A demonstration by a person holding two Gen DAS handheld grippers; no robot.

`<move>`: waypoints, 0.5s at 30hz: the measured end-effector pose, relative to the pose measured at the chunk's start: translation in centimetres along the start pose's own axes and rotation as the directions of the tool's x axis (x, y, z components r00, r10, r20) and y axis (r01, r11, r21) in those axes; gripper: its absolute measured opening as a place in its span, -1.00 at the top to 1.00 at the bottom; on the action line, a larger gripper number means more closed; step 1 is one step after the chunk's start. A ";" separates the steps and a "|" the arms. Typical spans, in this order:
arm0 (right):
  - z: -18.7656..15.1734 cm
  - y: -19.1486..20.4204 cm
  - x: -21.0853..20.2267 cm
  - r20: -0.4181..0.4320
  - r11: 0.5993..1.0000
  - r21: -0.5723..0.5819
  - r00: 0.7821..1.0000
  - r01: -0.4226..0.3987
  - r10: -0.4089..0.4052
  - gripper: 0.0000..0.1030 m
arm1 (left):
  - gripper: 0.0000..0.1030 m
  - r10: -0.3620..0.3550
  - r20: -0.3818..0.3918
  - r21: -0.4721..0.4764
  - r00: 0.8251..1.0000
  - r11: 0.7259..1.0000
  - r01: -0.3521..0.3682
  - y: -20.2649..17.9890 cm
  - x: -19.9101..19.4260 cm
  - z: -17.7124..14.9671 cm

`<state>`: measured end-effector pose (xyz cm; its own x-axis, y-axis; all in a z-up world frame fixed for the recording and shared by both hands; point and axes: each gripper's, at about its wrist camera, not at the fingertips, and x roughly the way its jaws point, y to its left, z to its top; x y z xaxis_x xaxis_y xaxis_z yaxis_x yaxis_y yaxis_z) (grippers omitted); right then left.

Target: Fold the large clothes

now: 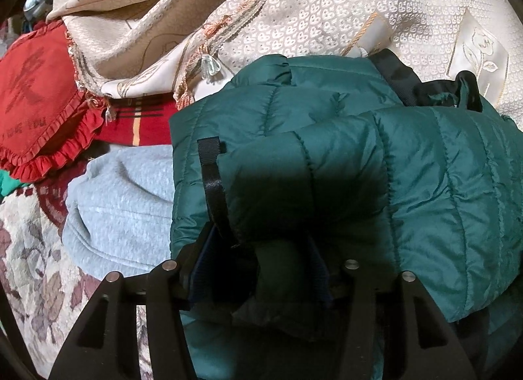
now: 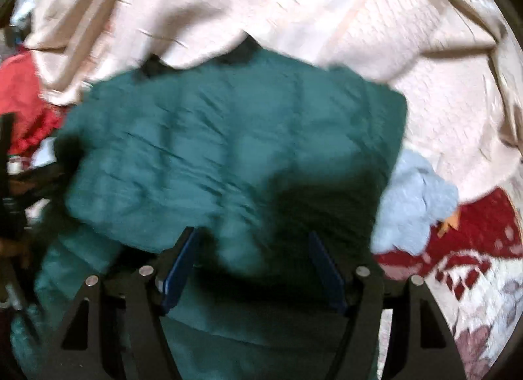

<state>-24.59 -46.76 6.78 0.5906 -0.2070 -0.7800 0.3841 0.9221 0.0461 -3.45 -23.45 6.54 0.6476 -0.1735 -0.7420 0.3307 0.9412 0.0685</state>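
Note:
A dark green quilted puffer jacket (image 1: 343, 164) lies bunched on the bed, with black trim at its collar (image 1: 398, 82) and a black strap (image 1: 212, 180) along its edge. My left gripper (image 1: 261, 265) stands part open with a thick fold of the jacket between its blue pads (image 1: 318, 269). In the blurred right wrist view the same jacket (image 2: 228, 151) fills the middle. My right gripper (image 2: 253, 262) is open, its blue pads (image 2: 181, 272) wide apart over the jacket's near edge. The left gripper's black frame (image 2: 13, 190) shows at the left edge.
A cream patterned bedspread (image 1: 327, 14) with tassels is heaped behind the jacket. A red frilled cushion (image 1: 39, 102) lies at the left. A light grey garment (image 1: 121, 210) lies left of the jacket and shows at its right in the right wrist view (image 2: 415, 203). A floral cover (image 1: 36, 265) lies underneath.

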 end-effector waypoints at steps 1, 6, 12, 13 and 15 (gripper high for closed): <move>0.0 -0.2 0.7 -0.010 1.000 0.018 1.000 -0.006 0.007 -0.42 | 0.26 0.002 0.001 -0.001 1.000 1.000 -0.002 0.0 0.0 0.0; 0.8 0.5 2.6 -0.011 1.000 0.000 1.000 0.012 -0.012 -0.54 | 0.22 0.007 -0.001 -0.007 1.000 1.000 -0.007 0.0 0.0 0.0; 0.0 -0.5 -0.1 -0.001 0.999 0.034 1.000 -0.028 0.028 -0.54 | 0.19 -0.006 0.000 -0.022 1.000 1.000 0.006 0.3 -0.1 0.1; -0.3 -0.7 -0.8 0.003 0.999 0.039 1.000 -0.031 0.031 -0.54 | 0.19 -0.011 -0.001 -0.028 1.000 1.000 0.011 0.4 -0.2 0.0; -0.8 -1.0 -2.1 0.017 0.999 0.045 0.999 -0.029 0.028 -0.54 | 0.19 -0.033 -0.006 -0.054 0.999 0.998 0.032 0.9 -0.5 0.0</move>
<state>-26.78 -47.02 7.88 0.6131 -0.1866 -0.7676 0.3983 0.9122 0.0963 -3.48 -22.54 7.03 0.6325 -0.2027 -0.7476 0.3141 0.9494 0.0084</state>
